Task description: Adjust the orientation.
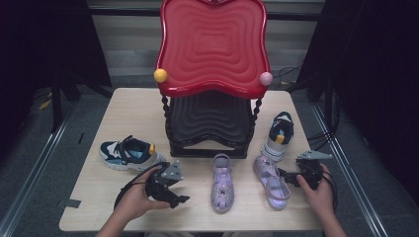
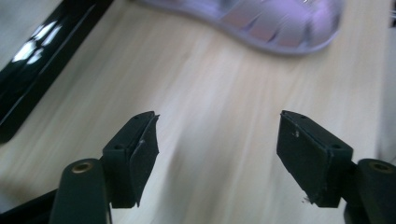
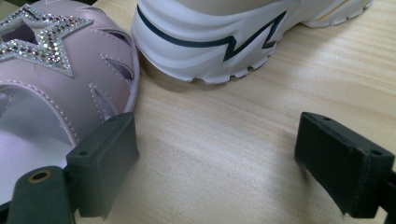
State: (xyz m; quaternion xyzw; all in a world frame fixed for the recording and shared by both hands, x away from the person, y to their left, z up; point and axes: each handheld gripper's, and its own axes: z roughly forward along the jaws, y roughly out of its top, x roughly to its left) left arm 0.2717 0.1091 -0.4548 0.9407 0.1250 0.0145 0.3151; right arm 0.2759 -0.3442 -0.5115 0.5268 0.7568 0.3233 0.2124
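Near the table's front edge, my right gripper (image 1: 285, 176) gapes beside a soft, light purple sandal (image 3: 51, 93); grip its strap. Left gripper (image 2: 217, 154) empty, jaws apart.

A wooden table (image 1: 108, 118) carries a two-level rack (image 1: 210, 138) at the middle of its far edge. The rack's upper tray (image 1: 212, 44) is red and ribbed; a black tray (image 1: 210, 116) sits below it. A yellow ball (image 1: 160, 75) caps the left corner of the red tray and a pink ball (image 1: 266, 78) its right corner. A blue and white sneaker (image 1: 127, 153) lies towards the left edge of the table, just left of the rack's base. A matching sneaker (image 1: 279, 136) stands towards the right edge, beside the rack.
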